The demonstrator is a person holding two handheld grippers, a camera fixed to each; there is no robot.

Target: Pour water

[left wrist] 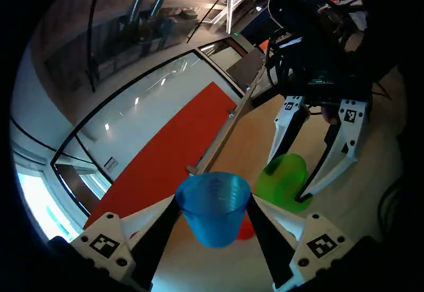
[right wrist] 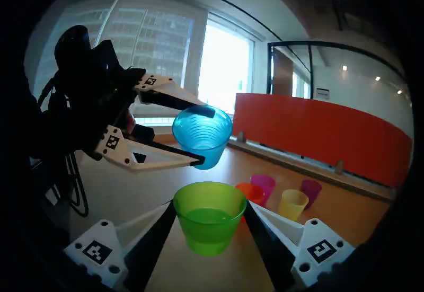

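- Partly hidden: in the left gripper view the orange cup (left wrist: 246, 232) shows only as a sliver behind the blue cup (left wrist: 213, 215). In the right gripper view the rear of the left gripper (right wrist: 204, 135) is dark, without legible detail.
- Blue cup contents: cannot be determined from either view.
- Blue cup: translucent, ribbed inside, tipped with its mouth toward the right gripper's camera. It is held in the air above and beyond the green cup (right wrist: 209, 223).
- Left gripper: fingers (left wrist: 153, 228) narrowed onto the blue cup, one pressing each side.
- Right gripper (right wrist: 209, 207): fingers (right wrist: 265, 233) clamp the green cup upright. Whether its base touches the counter (right wrist: 132, 196) cannot be told.
- Green cup: translucent, with a liquid level visible partway up.
- Beyond it on the counter, close together, stand the orange cup, a magenta cup (right wrist: 263, 183), a yellow cup (right wrist: 292, 203) and a purple cup (right wrist: 311, 189). Their contents cannot be seen.
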